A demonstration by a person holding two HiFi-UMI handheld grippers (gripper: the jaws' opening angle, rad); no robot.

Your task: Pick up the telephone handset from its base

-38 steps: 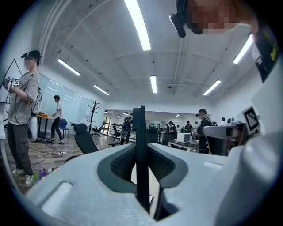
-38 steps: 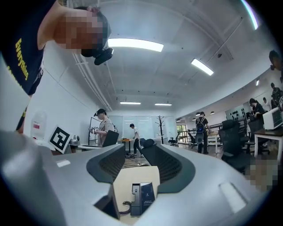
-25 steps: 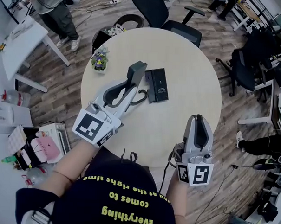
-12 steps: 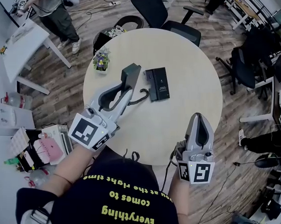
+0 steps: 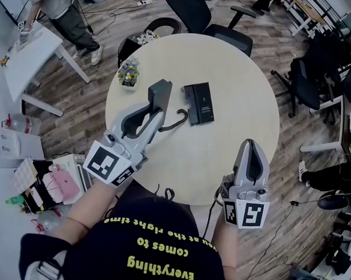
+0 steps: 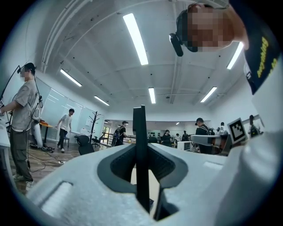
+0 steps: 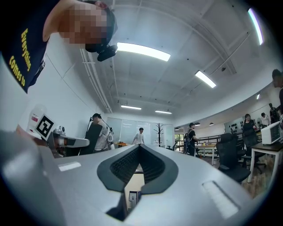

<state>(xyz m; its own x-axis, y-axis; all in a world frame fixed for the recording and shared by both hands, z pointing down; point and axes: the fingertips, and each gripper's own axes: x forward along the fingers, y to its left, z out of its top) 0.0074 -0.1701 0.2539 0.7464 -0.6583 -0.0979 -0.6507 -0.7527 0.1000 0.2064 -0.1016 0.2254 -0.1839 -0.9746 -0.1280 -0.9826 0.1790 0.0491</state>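
Observation:
My left gripper [image 5: 153,111] is shut on the black telephone handset [image 5: 161,90] and holds it above the round table [image 5: 236,81], left of the black base [image 5: 199,104]. A coiled cord [image 5: 176,120] runs from the handset toward the base. In the left gripper view the handset [image 6: 140,128] stands as a thin dark slab clamped between the jaws. My right gripper [image 5: 250,147] hovers at the table's near right edge, shut with nothing in it. Its pads [image 7: 128,165] meet in the right gripper view.
A small potted plant [image 5: 127,73] stands at the table's left rim. A black office chair [image 5: 195,12] is behind the table, a white desk [image 5: 28,49] and a standing person [image 5: 65,10] are at the far left. More chairs [image 5: 308,84] are at the right.
My left gripper has carried the handset a little to the left, away from the base. The right gripper's jaws have closed, and it has stayed in place.

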